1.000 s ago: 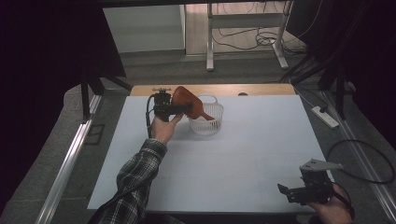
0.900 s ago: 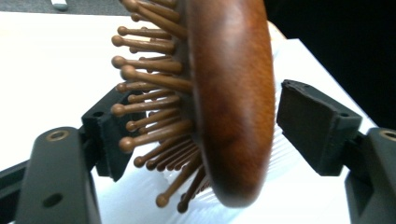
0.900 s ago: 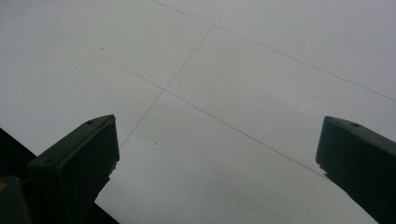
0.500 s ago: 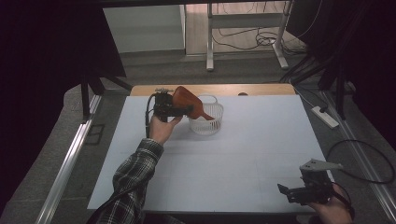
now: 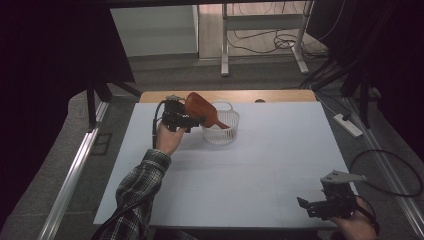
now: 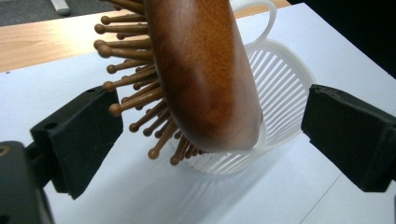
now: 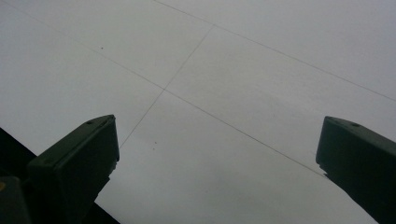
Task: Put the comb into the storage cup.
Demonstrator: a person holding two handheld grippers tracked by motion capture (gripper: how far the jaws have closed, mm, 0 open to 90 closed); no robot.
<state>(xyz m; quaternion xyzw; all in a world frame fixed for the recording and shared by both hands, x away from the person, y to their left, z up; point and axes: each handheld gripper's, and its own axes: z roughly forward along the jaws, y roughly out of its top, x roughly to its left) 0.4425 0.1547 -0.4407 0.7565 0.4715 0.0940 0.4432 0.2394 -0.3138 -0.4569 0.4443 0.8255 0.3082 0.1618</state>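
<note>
Left gripper view is showing the left gripper [image 6: 212,140] with jaws that have just been opening, now standing clear of the wooden hairbrush [image 6: 201,74], which is leaning into the white basket [image 6: 280,88] on the tabletop [image 5: 260,165]. Right gripper [image 5: 325,205] is hovering wide open, holding nothing.

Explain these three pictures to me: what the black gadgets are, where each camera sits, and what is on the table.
A person sits at a white table and holds a hand-operated two-jaw gripper in each hand. The wide picture comes from a camera fixed above the table. The other two come from small cameras riding on each gripper, looking out between its black jaws.

The left gripper is at a white slatted basket at the far side of the table. Between its jaws is a brown wooden hairbrush, its handle end lowered into the basket. The jaws have just been opening and no longer press on the brush.

The right gripper rests near the table's front edge, jaws wide, with nothing between them.
</note>
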